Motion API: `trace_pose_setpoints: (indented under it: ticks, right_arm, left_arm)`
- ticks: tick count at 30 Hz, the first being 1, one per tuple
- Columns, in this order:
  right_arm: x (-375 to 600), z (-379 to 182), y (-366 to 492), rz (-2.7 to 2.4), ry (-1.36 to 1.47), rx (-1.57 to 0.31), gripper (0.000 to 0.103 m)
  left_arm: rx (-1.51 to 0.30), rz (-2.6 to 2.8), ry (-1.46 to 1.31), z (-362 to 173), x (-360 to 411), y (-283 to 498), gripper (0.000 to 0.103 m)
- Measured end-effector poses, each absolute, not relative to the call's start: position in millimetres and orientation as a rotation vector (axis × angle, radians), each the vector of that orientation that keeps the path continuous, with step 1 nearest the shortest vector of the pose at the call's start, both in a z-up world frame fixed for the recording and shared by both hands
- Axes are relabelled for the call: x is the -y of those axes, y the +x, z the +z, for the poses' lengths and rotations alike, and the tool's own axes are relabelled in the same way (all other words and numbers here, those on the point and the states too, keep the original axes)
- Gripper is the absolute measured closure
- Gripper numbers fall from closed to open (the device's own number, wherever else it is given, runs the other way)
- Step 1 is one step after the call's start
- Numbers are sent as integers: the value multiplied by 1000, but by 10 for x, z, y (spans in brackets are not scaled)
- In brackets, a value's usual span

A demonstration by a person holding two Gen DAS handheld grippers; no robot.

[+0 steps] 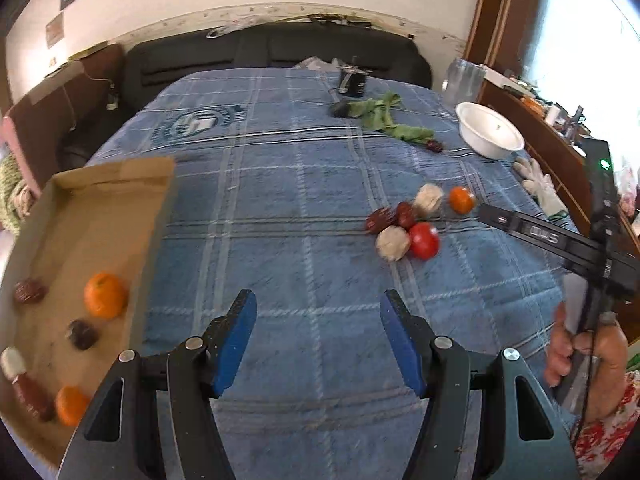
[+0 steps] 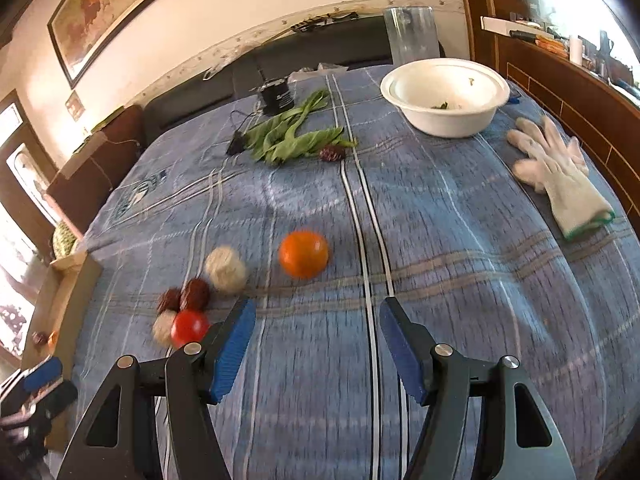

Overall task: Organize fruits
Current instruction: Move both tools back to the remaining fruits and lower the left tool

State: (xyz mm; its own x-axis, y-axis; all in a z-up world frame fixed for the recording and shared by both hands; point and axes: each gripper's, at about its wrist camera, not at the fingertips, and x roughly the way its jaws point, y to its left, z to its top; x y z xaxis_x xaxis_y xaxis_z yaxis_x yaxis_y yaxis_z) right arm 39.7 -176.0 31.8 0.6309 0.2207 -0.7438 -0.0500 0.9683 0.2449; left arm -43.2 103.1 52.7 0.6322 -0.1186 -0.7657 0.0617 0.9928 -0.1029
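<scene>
A blue plaid cloth [image 2: 440, 280] covers the surface. Just beyond the right gripper's fingers [image 2: 236, 344] lies an orange [image 2: 304, 254]; off their left tip sits a cluster of a red tomato [image 2: 190, 326], two pale balls [image 2: 226, 268] and dark red dates [image 2: 194, 294]. Farther ahead lie green leaves [image 2: 292, 136] with another date [image 2: 332, 153] touching them, and a white bowl [image 2: 444, 96]. To the right lies a white glove [image 2: 560, 172]. Left of the left gripper's fingers [image 1: 238, 344] rests a cardboard tray [image 1: 116, 184].
</scene>
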Motion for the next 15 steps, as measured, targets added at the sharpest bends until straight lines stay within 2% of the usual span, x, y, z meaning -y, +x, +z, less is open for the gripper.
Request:
trace_pose_setpoints:
  ticks: [4, 8, 12, 14, 15]
  right_arm:
    - [1696, 293, 611, 119, 170, -865, 35]
    - [1656, 247, 758, 106, 155, -870, 42]
    - [1633, 202, 809, 129, 162, -871, 42]
    - [1608, 196, 809, 153, 157, -871, 52]
    - [1591, 194, 811, 168, 156, -870, 56]
  left_arm:
    - [-867, -178, -33, 419, -824, -194, 40]
    - [-899, -243, -37, 272, -672, 35, 56]
    - [-915, -276, -38, 148, -584, 194, 57]
    - [-913, -290, -55, 131, -582, 245, 59]
    - [-916, -306, -65, 129, -584, 265, 67]
